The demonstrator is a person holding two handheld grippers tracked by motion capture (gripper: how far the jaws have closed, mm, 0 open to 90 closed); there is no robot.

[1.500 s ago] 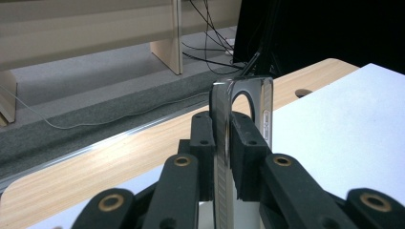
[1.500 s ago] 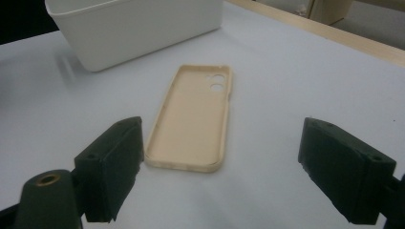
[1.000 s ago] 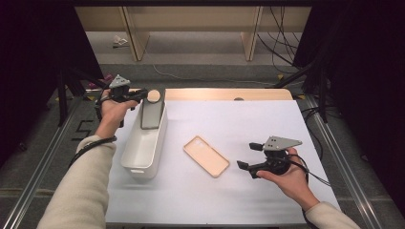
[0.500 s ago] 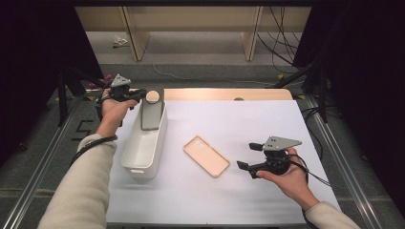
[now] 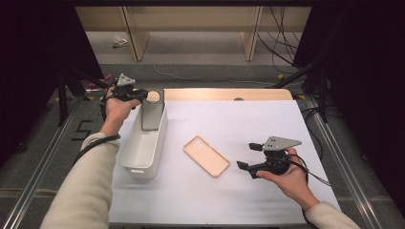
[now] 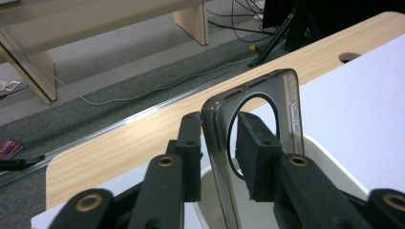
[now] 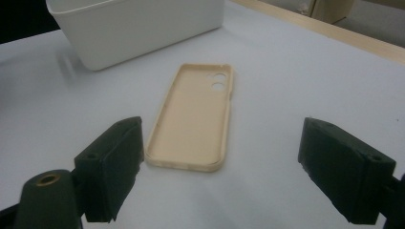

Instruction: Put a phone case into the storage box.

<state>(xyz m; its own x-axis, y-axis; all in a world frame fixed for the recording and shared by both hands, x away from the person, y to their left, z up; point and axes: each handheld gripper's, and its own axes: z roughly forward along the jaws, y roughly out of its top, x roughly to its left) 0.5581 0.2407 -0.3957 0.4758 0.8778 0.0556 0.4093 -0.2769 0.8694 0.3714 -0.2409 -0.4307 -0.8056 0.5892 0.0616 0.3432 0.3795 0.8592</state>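
- White tabletop [image 5: 248, 129] with a wooden far edge; grey carpet and cables beyond.
- Left gripper [image 6: 217, 148], jaws just loosening, straddles the grey phone case [image 6: 248, 138] upright in the white bin [image 5: 143, 143].
- Right gripper [image 7: 222, 167] gapes empty near the beige phone case [image 7: 193, 117].

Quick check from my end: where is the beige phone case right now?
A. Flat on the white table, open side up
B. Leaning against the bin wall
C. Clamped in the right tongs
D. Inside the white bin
A. The beige phone case lies flat on the white table, hollow side up, apart from the white bin and ahead of the open right tongs.
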